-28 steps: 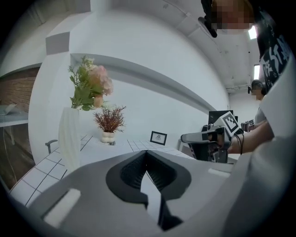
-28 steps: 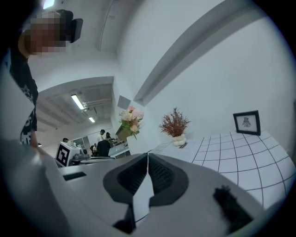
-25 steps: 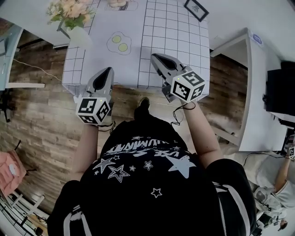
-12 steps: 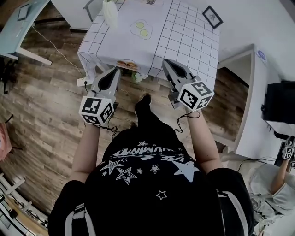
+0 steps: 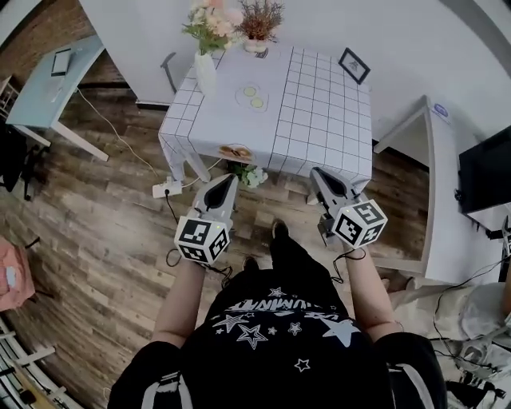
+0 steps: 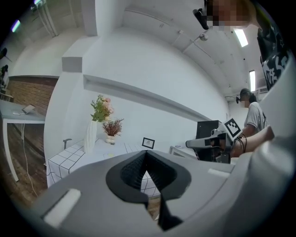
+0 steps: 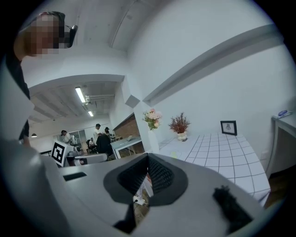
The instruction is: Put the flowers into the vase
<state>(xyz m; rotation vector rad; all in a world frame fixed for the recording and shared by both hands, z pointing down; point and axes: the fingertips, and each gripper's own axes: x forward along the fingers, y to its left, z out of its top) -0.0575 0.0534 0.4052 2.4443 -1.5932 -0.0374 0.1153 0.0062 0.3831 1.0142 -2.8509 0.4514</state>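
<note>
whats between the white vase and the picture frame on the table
A small pot of dried reddish sprigs stands between the vase and the picture frame, nearer the vase; the head view shows it.

The left hand-held gripper [image 5: 227, 180] and right hand-held gripper [image 5: 318, 172] hover before the counter [image 5: 319, 112]; well beyond the left one, a vase [image 5: 205, 73] holds flowers [image 5: 214, 17].

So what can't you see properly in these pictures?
- Frame: head view, its picture is too small to read.
- Flat thing at the table edge: head view, too small to name.
- Flowers below that edge: head view, too small to tell what they rest on.
- Vase: head view, its mouth is hidden by the bouquet.
</note>
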